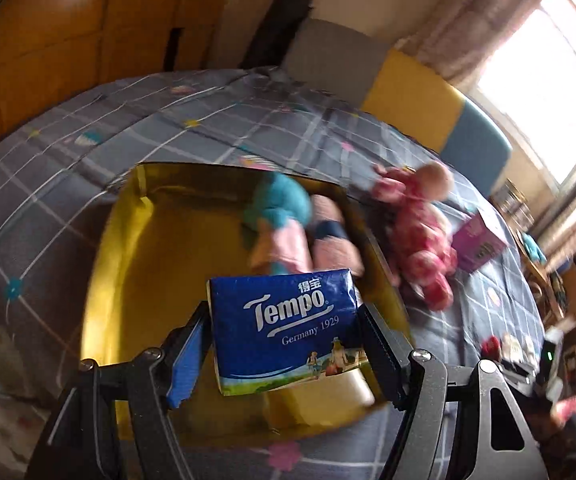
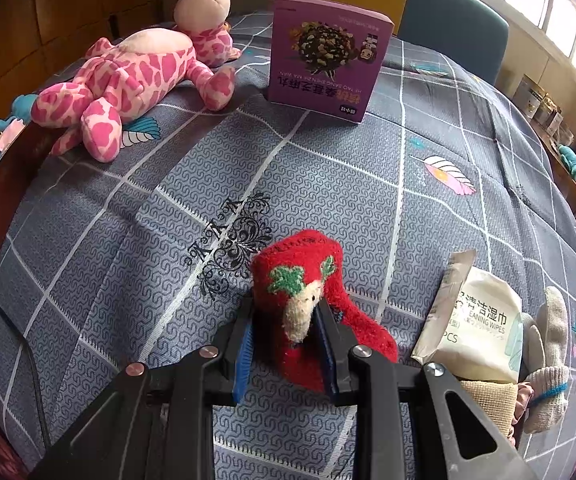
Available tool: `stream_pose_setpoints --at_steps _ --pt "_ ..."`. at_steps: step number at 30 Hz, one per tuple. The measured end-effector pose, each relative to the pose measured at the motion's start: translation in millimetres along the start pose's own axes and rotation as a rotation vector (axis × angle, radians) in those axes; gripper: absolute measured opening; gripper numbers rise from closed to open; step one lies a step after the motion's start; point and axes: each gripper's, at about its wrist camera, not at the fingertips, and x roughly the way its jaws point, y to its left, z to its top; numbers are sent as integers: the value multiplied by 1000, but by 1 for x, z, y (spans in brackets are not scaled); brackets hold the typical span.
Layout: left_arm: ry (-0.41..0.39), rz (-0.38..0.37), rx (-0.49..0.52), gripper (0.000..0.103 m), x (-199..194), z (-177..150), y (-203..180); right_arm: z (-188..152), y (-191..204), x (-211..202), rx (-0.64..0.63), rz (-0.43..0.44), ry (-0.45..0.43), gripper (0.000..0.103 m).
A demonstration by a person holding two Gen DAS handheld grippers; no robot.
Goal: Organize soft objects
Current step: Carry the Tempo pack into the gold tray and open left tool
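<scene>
Left tongs (image 1: 284,334) have the Tempo tissue pack (image 1: 288,316) clamped across its width, jaws fairly wide, pads on both short sides. The pack hangs over the near edge of the gold-lined box (image 1: 128,248). I'd judge it light, squashy, with a slick film wrap, so side grip mid-body is right; squeeze harder and it just buckles.

Right tongs (image 2: 284,344) are nearly closed on the red Christmas sock (image 2: 308,280), pinched at the cream patch, the rest lying on the quilt (image 2: 168,220). It looks limp and fuzzy with good friction, and will likely dangle when lifted.

Left view only: box interior, with a teal plush (image 1: 284,200) and a pink roll (image 1: 332,236) at 1 o'clock inside.

Right view only: wet wipes pack (image 2: 480,320) at 3 o'clock of the sock, knit gloves (image 2: 548,360) beyond it. The pink giraffe plush (image 2: 136,80) at 11 o'clock and the purple carton (image 2: 324,56) at 12 show sharp here, blurred in the left view.
</scene>
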Motion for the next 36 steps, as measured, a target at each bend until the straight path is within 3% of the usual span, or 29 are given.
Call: stream_pose_setpoints --at_steps 6,15,20,27,36 --pt "41 46 -81 72 38 29 31 0 0 1 -1 -3 2 29" --pt "83 89 -143 73 100 72 46 0 0 1 4 -5 2 29" --pt "107 127 -160 79 125 84 52 0 0 1 11 -7 1 29" --pt "40 127 -129 83 95 76 47 0 -1 2 12 -9 0 29" --pt "-39 144 30 86 32 18 5 0 3 2 4 -26 2 29"
